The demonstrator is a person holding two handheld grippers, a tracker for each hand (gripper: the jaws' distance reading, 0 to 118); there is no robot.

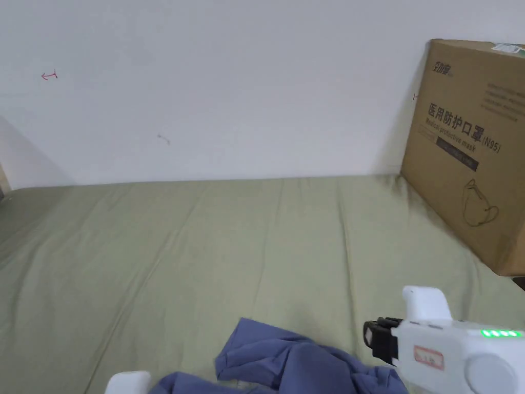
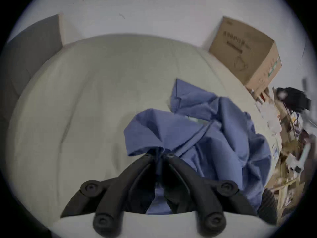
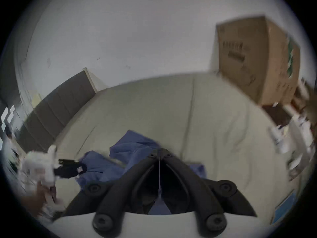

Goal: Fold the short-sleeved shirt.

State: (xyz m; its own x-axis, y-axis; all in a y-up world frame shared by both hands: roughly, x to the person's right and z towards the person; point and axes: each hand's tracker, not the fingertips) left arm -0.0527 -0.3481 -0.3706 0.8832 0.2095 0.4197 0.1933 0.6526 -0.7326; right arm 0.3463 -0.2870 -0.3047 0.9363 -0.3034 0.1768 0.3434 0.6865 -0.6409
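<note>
Blue woven cloth, the short-sleeved shirt (image 2: 214, 138), is being held in a crumpled heap on the near part of the green bed sheet (image 1: 205, 246), on the side towards the cardboard box (image 1: 471, 149). No flat panel, straight hem or laid-out sleeve is being shown.

The left gripper (image 2: 160, 153) is being kept closed on a bunched fold of the shirt: in the left gripper view both jaws are being pressed together with cloth gathered at the tips and a strip of it caught between them. The same gripper is being seen in the right gripper view with its black tip against the shirt's edge farthest from the box.

The right gripper (image 3: 159, 151) is being held with its jaws together, a thin slit being left between them. Blue cloth is lying behind and under the jaws, but whether any is being pinched there cannot be told.

Progress is being judged as at the very start: no fold is being seen, and spreading, smoothing and every fold are being left to do.

Beyond the shirt, bare creased sheet is running to the white wall (image 1: 230, 92), against which the box is standing on the bed.
</note>
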